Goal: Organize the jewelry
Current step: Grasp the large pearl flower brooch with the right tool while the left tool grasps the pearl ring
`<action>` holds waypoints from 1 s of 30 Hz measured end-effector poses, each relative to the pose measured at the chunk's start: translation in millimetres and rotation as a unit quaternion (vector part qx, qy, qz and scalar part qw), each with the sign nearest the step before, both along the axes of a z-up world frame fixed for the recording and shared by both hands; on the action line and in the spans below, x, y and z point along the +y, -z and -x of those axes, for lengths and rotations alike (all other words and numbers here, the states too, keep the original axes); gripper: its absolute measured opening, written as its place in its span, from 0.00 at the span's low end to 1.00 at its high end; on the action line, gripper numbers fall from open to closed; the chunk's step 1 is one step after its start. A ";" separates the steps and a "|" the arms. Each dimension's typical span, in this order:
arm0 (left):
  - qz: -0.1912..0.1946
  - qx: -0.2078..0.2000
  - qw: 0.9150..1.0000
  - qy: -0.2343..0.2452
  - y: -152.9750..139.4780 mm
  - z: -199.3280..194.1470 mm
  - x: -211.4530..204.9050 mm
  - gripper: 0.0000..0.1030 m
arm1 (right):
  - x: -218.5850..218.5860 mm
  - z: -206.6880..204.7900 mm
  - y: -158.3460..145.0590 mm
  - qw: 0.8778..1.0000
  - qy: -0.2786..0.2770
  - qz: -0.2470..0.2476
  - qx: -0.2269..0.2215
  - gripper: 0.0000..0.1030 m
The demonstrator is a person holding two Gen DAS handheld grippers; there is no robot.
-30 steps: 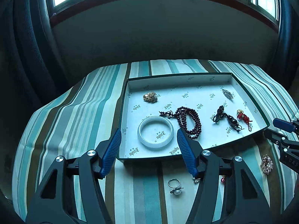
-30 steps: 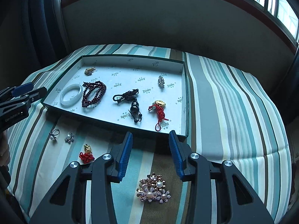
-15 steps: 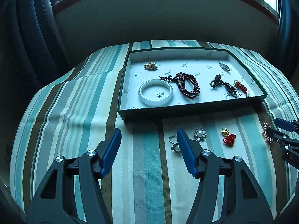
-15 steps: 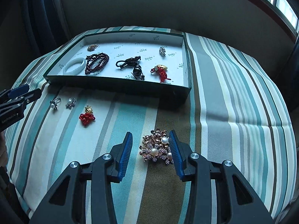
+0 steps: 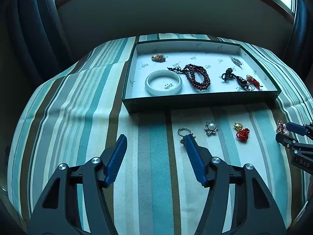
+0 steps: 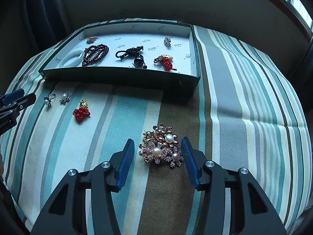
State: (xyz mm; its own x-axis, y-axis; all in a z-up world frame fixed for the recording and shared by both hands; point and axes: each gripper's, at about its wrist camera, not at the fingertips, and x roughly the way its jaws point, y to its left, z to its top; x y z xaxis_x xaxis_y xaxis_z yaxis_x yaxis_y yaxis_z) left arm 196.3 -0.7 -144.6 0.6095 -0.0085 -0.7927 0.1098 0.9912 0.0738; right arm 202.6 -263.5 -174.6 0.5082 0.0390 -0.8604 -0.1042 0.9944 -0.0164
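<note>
Grippers are hovering: our right gripper [image 6: 157,152] has just been widening around the pearl brooch [image 6: 160,146], pads not touching; left gripper [image 5: 155,146] is gaping beside the ring [image 5: 183,132]. Next we're needing a squeeze, then the far tray [image 5: 195,102].

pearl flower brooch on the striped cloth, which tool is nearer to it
Right. The right tool straddles the gold pearl flower brooch, jaws open and not touching; the left tool is off by the ring.
</note>
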 end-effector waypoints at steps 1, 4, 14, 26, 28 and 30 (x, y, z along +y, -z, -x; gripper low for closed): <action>0.000 0.000 1.000 0.001 0.4 -0.1 -0.2 0.60 | 0.0 -0.2 0.5 1.000 0.000 0.001 0.001 0.49; 0.000 0.003 1.000 0.001 2.2 -1.0 -0.2 0.60 | -0.7 -0.6 1.3 1.000 -0.002 0.001 0.002 0.49; 0.000 0.007 1.000 0.002 5.8 -2.2 -3.0 0.60 | -10.0 -4.6 2.8 1.000 0.008 -0.007 0.004 0.59; 0.001 0.012 1.000 0.002 10.4 -3.5 -4.3 0.60 | -5.0 -1.9 1.0 1.000 0.001 -0.013 0.002 0.37; 0.001 0.012 1.000 0.003 10.7 -3.7 -4.4 0.60 | -5.5 -2.0 0.5 1.000 0.003 -0.013 0.001 0.37; 0.001 0.012 1.000 0.002 10.4 -3.6 -4.1 0.60 | -5.7 -1.7 -0.3 1.000 0.004 -0.012 0.000 0.37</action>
